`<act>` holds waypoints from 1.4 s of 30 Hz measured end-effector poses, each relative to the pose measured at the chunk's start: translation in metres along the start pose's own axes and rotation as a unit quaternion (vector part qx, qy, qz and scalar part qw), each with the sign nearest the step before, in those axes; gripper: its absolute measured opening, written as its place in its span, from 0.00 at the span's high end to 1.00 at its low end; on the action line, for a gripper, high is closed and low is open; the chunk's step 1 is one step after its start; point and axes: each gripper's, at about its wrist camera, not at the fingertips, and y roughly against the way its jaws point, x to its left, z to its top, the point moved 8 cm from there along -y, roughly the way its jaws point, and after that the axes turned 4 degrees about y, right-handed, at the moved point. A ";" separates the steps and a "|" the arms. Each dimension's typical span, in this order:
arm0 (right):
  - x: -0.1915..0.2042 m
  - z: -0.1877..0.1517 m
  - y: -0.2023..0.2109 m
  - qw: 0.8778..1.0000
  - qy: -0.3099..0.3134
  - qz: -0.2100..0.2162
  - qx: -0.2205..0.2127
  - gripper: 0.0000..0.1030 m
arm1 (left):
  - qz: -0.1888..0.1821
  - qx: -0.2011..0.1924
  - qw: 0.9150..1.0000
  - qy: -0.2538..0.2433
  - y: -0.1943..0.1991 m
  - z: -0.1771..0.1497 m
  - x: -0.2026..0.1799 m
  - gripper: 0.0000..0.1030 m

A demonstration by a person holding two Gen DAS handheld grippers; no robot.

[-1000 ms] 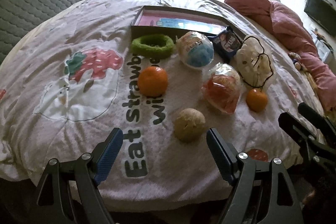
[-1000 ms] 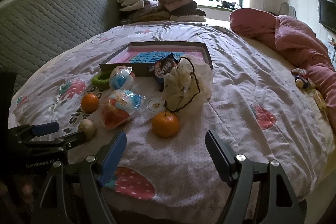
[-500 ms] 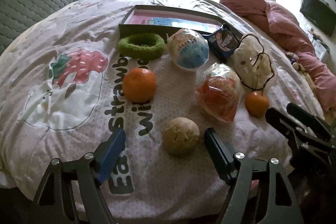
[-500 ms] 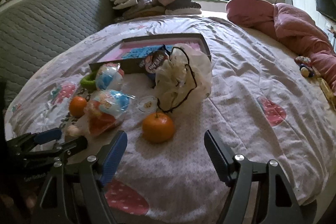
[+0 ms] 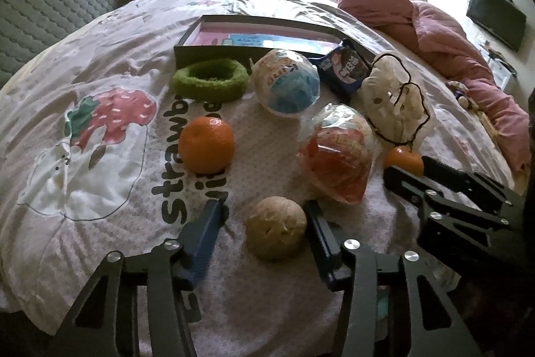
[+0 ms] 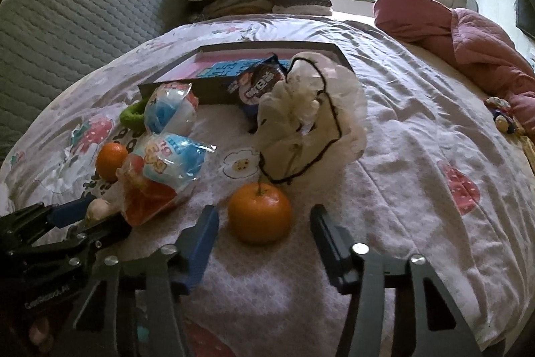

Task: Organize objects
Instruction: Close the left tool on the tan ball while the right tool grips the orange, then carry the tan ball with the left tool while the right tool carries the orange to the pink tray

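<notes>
Left wrist view, lower centre: left gripper [image 5: 262, 231] jaws, wider a second ago, closing around rough tan ball [image 5: 276, 227]. Right gripper [image 6: 264, 231] likewise closing around round orange tangerine [image 6: 259, 212], neither yet clamped; pickup imminent.

1. Oranges: 2, one [image 5: 206, 145] left by the strawberry print, one [image 6: 259, 212] w/ stem, right.
2. Wrapped toy balls: 2, blue/white [image 5: 286, 86], orange/red [image 5: 337, 161].
3. Beige ball [image 5: 276, 227]: 1.
4. Green fuzzy ring [image 5: 210, 80]: 1.
5. Dark snack pkt [image 5: 344, 68]: 1.
6. White pouch w/ black cord [image 6: 307, 119]: 1.
7. Flat box [image 5: 214, 51]: 1.
8. Grippers: 2, left [image 5: 264, 235], right [image 6: 264, 236].
</notes>
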 end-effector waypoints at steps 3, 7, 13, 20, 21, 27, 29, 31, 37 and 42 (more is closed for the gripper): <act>0.003 -0.001 -0.003 1.000 0.007 0.003 0.000 0.60 | -0.004 -0.002 1.000 -0.007 0.000 0.000 -0.004 0.61; 0.002 -0.003 0.000 1.000 0.008 0.004 -0.003 0.61 | -0.009 -0.004 1.000 -0.014 0.000 -0.001 -0.006 0.68; 0.003 -0.002 0.005 1.000 0.013 0.003 -0.007 0.62 | -0.013 -0.007 1.000 -0.014 0.005 -0.001 -0.006 0.68; 0.002 0.002 0.016 1.000 0.016 -0.001 -0.021 0.62 | -0.011 -0.021 1.000 -0.016 0.017 0.004 -0.009 0.68; 0.002 0.002 0.017 1.000 0.016 -0.001 -0.023 0.62 | -0.011 -0.023 1.000 -0.016 0.019 0.003 -0.009 0.68; 0.003 0.010 0.028 0.999 0.023 -0.007 -0.039 0.62 | -0.007 -0.039 0.999 -0.011 0.031 0.012 -0.008 0.68; 0.004 0.015 0.030 0.999 0.023 -0.005 -0.043 0.62 | -0.004 -0.045 0.999 -0.011 0.034 0.016 -0.008 0.68; 0.004 0.019 0.031 0.999 0.024 -0.004 -0.048 0.62 | -0.004 -0.051 0.999 -0.010 0.035 0.021 -0.008 0.68; 0.000 0.038 0.036 0.998 0.024 -0.005 -0.064 0.62 | 0.001 -0.064 0.998 -0.009 0.036 0.039 -0.009 0.68; -0.004 0.058 0.035 0.997 0.024 -0.008 -0.079 0.62 | 0.002 -0.070 0.998 -0.007 0.032 0.055 -0.006 0.68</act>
